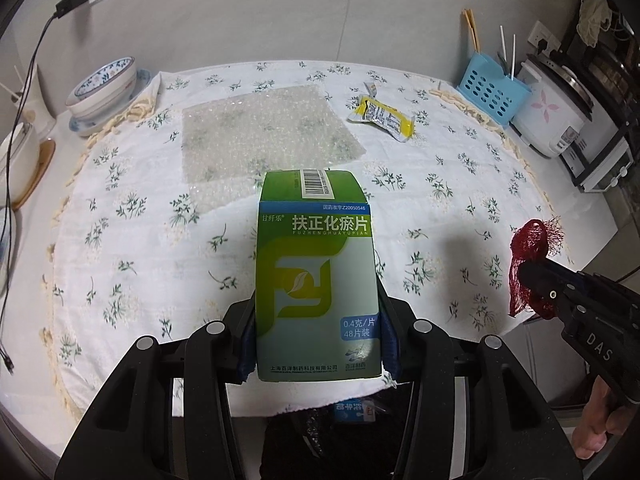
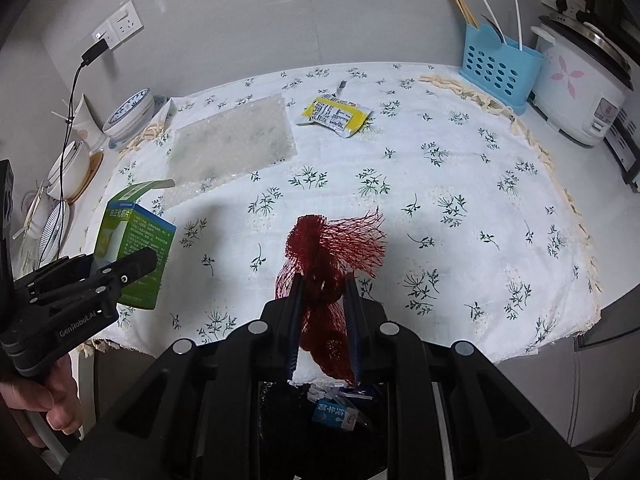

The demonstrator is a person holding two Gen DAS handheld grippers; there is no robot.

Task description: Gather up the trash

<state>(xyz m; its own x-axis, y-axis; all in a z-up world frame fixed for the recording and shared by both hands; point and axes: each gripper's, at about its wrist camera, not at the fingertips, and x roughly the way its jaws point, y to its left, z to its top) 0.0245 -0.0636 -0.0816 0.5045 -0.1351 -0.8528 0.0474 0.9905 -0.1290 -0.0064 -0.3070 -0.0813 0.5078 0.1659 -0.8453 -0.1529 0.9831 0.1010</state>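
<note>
1. My left gripper (image 1: 316, 344) is closed on a green medicine box (image 1: 316, 280). The blue pads press its two narrow sides near the bottom end. The box's long axis runs straight out along the fingers, toward 12 o'clock in the left wrist view, with the barcode flap at the far end.

2. My right gripper (image 2: 324, 320) is closed most of the way on a bundle of red mesh netting (image 2: 328, 264). The netting bulges out past the fingertips toward 12 o'clock, and a loose tail hangs between the fingers.

3. Both loads hang over the near edge of the table (image 2: 440, 184), which is covered in a white floral cloth.

4. The relation that matters next: a dark bin (image 2: 304, 424) sits directly below, at 6 o'clock in both wrist views, just under the table edge. It already holds a small blue-and-white packet (image 2: 340, 412).

5. I judge the right gripper to be more squarely over the opening, since the netting's tail hangs just above it. The box sits a little toward 9 o'clock of the netting.

6. Trash still on the cloth: a sheet of bubble wrap (image 2: 236, 140) at about 11 o'clock and a yellow wrapper (image 2: 334, 114) at 12 o'clock, both well apart from either gripper.
</note>
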